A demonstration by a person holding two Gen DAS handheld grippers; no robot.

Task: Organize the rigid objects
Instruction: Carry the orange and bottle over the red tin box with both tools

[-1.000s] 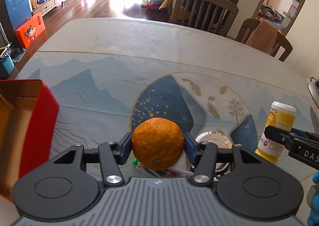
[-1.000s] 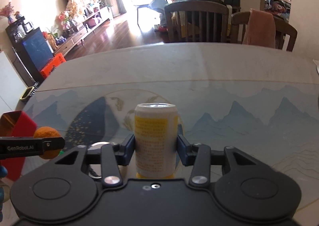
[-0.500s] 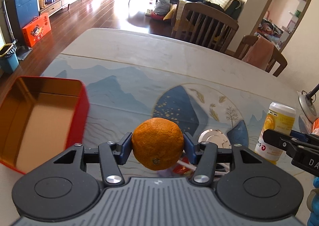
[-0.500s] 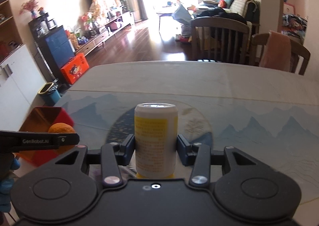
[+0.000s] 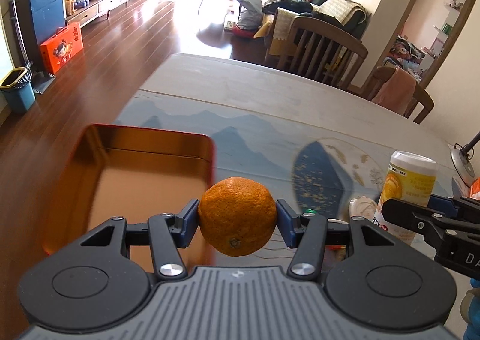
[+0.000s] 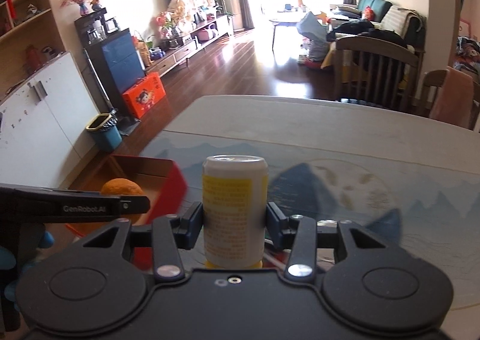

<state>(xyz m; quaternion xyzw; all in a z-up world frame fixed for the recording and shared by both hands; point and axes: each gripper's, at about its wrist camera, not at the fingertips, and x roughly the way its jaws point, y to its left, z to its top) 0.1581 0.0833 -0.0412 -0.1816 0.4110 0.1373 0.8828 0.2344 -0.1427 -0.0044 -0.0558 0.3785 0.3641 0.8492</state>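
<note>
Red tin (image 5: 144, 142) nearer than before

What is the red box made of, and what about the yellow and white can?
The red box looks like metal tin: its inside is shiny gold and mirrors the light. The can seems to be thin metal, with a silvery rimmed top and a smooth printed wrap, though plastic can't be ruled out.

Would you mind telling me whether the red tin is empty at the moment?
Empty as far as shown: the red tin has a bare golden floor, and the orange is held in the left tongs.
</note>
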